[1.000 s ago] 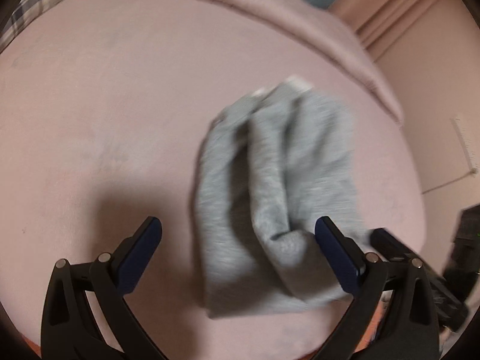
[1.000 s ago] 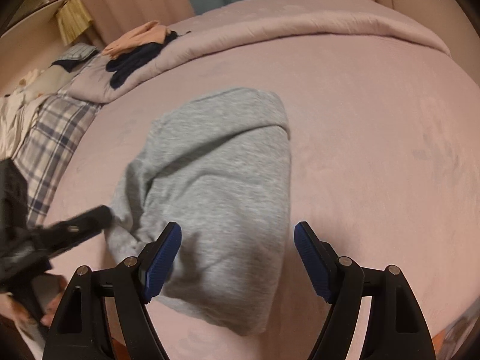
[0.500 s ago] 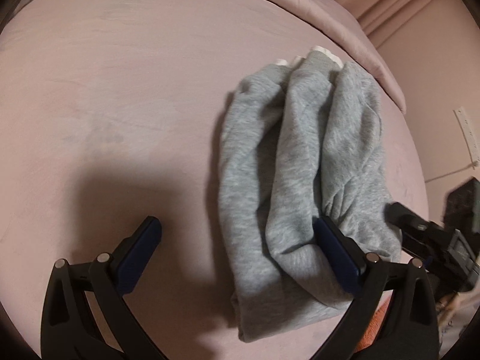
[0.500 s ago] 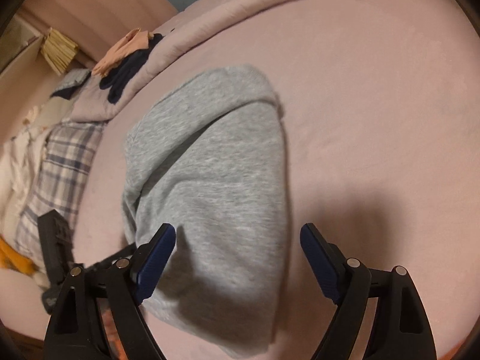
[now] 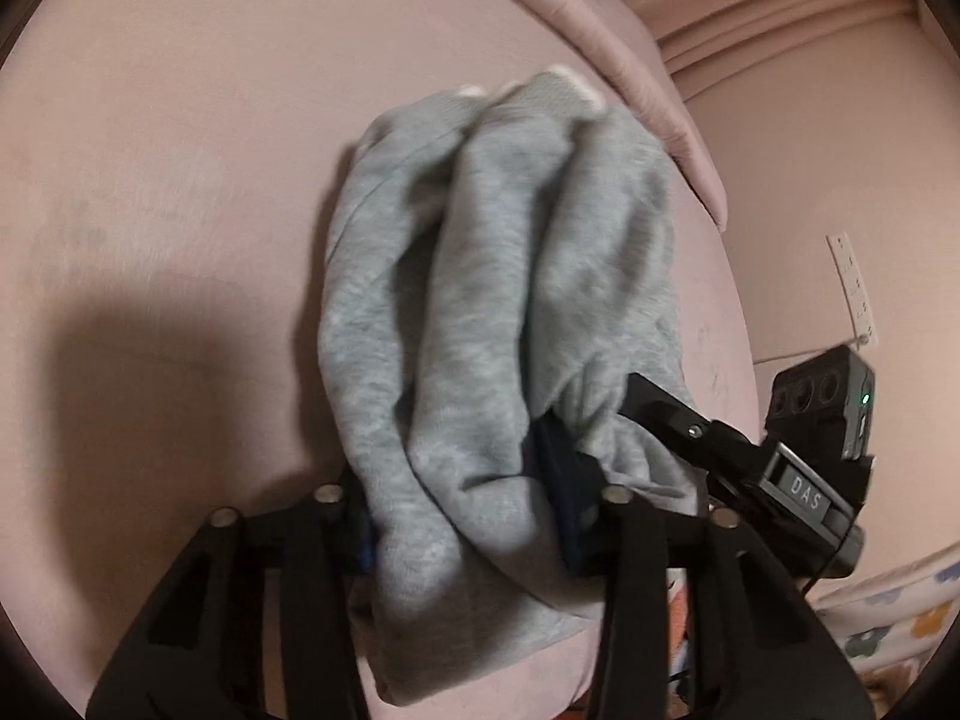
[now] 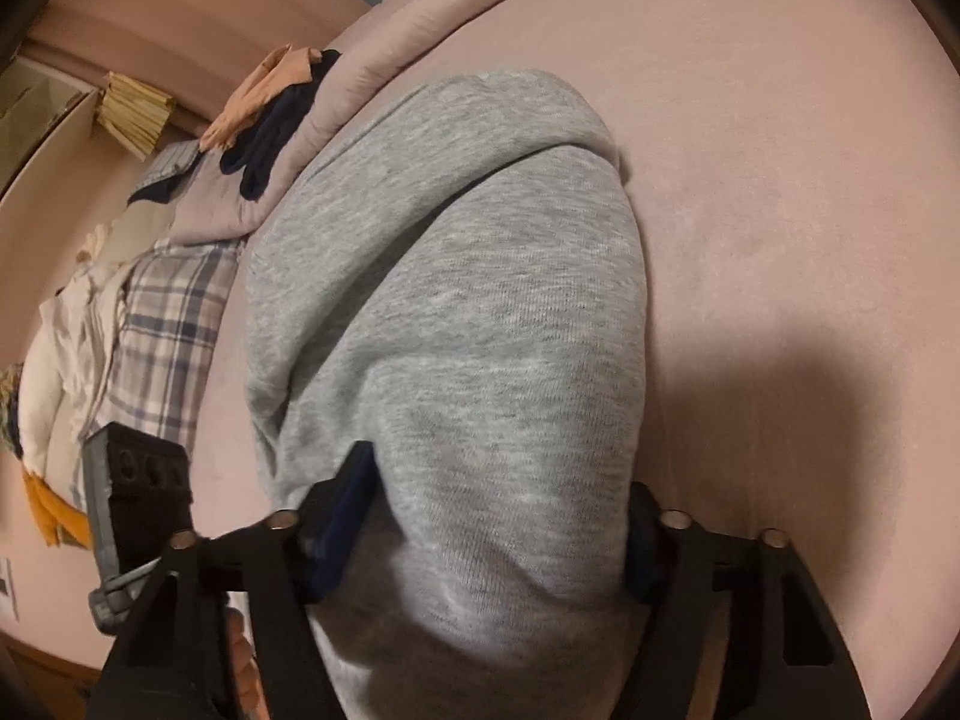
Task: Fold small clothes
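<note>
We log, left to right. Plaid pillow (image 6: 168, 330) at bed's left edge. Dark and peach clothes (image 6: 270, 114) on folded pink duvet (image 6: 414, 42). Grey sweat garment (image 5: 492, 312), bunched lengthwise, lies on pink bedsheet (image 5: 150, 180), near end between both tools. Left gripper (image 5: 468, 516): jaws closing, pads pressing gathered grey folds. Right gripper (image 6: 486, 540): jaws closing, wide grey fold between pads, both pads against cloth.
</note>
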Action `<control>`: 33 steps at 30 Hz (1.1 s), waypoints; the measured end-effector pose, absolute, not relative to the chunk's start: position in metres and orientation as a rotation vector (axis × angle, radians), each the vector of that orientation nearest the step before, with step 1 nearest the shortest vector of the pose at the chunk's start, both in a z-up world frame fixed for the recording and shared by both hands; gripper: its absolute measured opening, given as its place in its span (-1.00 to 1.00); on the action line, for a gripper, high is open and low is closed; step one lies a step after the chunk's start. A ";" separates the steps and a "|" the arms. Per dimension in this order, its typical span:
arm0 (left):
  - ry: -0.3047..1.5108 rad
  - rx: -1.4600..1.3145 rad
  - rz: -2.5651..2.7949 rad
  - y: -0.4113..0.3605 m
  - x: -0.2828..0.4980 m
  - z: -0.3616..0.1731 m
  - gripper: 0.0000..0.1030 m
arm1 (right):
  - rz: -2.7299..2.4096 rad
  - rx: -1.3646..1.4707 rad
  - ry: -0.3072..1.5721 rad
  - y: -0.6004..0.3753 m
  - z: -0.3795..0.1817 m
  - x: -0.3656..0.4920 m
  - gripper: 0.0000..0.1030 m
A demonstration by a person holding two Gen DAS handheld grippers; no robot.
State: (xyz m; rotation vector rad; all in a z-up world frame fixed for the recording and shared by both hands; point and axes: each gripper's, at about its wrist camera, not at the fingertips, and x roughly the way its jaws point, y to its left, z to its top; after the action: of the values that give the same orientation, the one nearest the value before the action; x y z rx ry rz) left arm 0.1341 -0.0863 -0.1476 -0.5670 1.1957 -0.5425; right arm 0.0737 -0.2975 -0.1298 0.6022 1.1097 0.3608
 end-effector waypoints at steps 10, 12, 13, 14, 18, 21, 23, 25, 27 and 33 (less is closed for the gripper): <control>1.011 -0.466 -0.548 -0.100 0.114 -0.073 -0.48 | 0.378 0.443 0.973 -0.285 -0.072 0.065 -0.12; 0.941 -0.390 -0.520 -0.106 0.109 -0.054 -0.48 | 0.395 0.415 0.931 -0.286 -0.060 0.065 -0.12; 0.914 -0.362 -0.506 -0.108 0.107 -0.048 -0.48 | 0.405 0.398 0.907 -0.285 -0.053 0.066 -0.12; 0.885 -0.323 -0.488 -0.112 0.108 -0.042 -0.48 | 0.411 0.391 0.892 -0.285 -0.049 0.067 -0.12; 0.884 -0.331 -0.463 -0.112 0.120 -0.047 -0.48 | 0.422 0.348 0.842 -0.280 -0.041 0.078 -0.12; 0.922 -0.349 -0.450 -0.104 0.127 -0.060 -0.48 | 0.421 0.328 0.853 -0.277 -0.049 0.088 -0.12; 0.963 -0.354 -0.439 -0.101 0.132 -0.074 -0.48 | 0.412 0.320 0.882 -0.274 -0.058 0.095 -0.12; 1.001 -0.365 -0.426 -0.100 0.138 -0.086 -0.48 | 0.400 0.271 0.911 -0.267 -0.069 0.101 -0.12; 1.032 -0.365 -0.411 -0.100 0.142 -0.099 -0.48 | 0.393 0.236 0.941 -0.262 -0.083 0.106 -0.12; 1.091 -0.322 -0.387 -0.109 0.148 -0.113 -0.46 | 0.365 0.212 1.009 -0.261 -0.108 0.113 -0.07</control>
State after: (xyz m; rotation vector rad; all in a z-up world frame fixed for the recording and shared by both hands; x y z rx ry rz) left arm 0.1482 -0.1094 -0.1131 -0.3215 1.0907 -0.3873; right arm 0.1133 -0.2605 -0.1076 0.2121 1.0095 0.3653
